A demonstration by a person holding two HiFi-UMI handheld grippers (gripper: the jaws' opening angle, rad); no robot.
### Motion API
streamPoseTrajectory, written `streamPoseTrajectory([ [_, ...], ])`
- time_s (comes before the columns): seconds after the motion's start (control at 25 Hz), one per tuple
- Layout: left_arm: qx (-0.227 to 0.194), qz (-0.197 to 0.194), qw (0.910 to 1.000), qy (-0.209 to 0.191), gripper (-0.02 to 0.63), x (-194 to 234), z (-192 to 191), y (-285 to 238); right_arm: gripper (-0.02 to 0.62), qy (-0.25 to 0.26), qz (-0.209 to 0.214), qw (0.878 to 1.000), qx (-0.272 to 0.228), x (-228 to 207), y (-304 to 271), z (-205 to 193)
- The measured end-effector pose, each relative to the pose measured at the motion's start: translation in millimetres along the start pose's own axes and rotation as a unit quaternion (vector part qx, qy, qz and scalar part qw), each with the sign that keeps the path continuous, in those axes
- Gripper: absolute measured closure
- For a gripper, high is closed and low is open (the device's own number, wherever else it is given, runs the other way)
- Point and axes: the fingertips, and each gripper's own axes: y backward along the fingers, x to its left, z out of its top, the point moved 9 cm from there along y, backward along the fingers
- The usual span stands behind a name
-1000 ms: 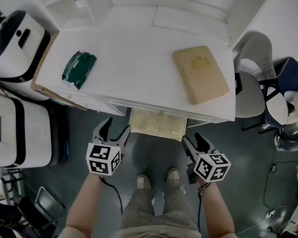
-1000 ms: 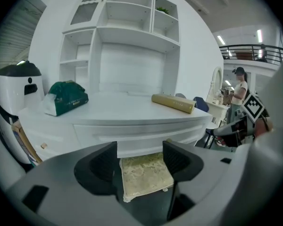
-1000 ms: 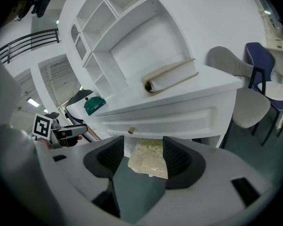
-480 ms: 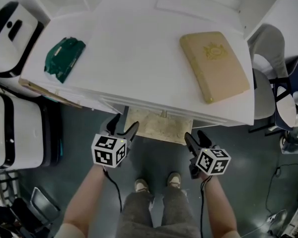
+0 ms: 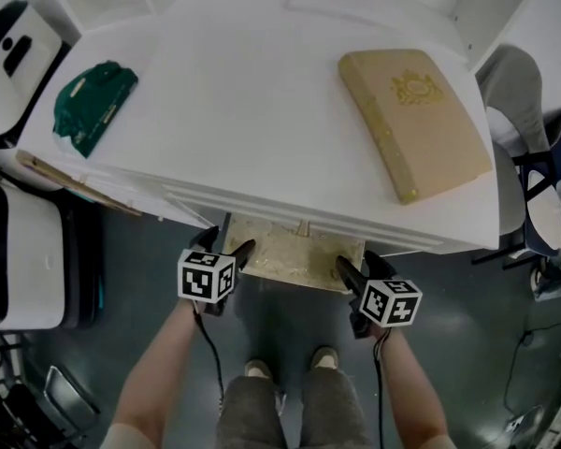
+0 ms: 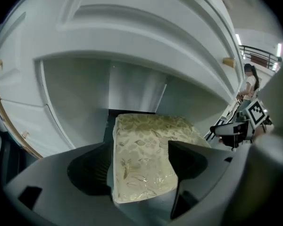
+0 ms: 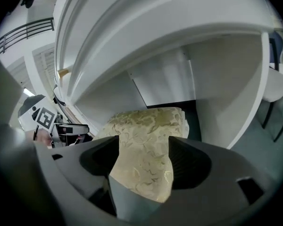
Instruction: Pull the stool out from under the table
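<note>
One stool (image 5: 290,255); left tool (image 5: 226,243), right tool (image 5: 358,262) astride, jaws just widening

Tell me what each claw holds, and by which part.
Nothing yet. The left claw and right claw have just been opening; each is open astride a near corner of the stool seat, not clamped.

We see a white desk (image 5: 252,92) carrying a tan book (image 5: 416,120) toward its right side and a crumpled green packet (image 5: 92,106) near its left edge, well apart. Beneath its front edge, the patterned stool (image 5: 290,255) stands on the dark floor (image 5: 290,330).
</note>
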Motion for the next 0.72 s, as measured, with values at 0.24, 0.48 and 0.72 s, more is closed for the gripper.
streamPoseTrajectory([
  [0.24, -0.001, -0.043, 0.9934, 0.107, 0.216, 17, -17, -42, 0.219, -0.019, -0.007, 1.0, -0.004, -31, -29, -22],
  [0.48, 0.002, -0.051, 0.9904, 0.129, 0.192, 32, -20, -70, 0.192, -0.032, -0.014, 0.999, -0.015, -50, -45, -26],
  [0.72, 0.008, -0.094, 0.9852, 0.144, 0.155, 40, -27, -85, 0.155, -0.088, 0.017, 0.996, -0.019, -67, -57, -36],
])
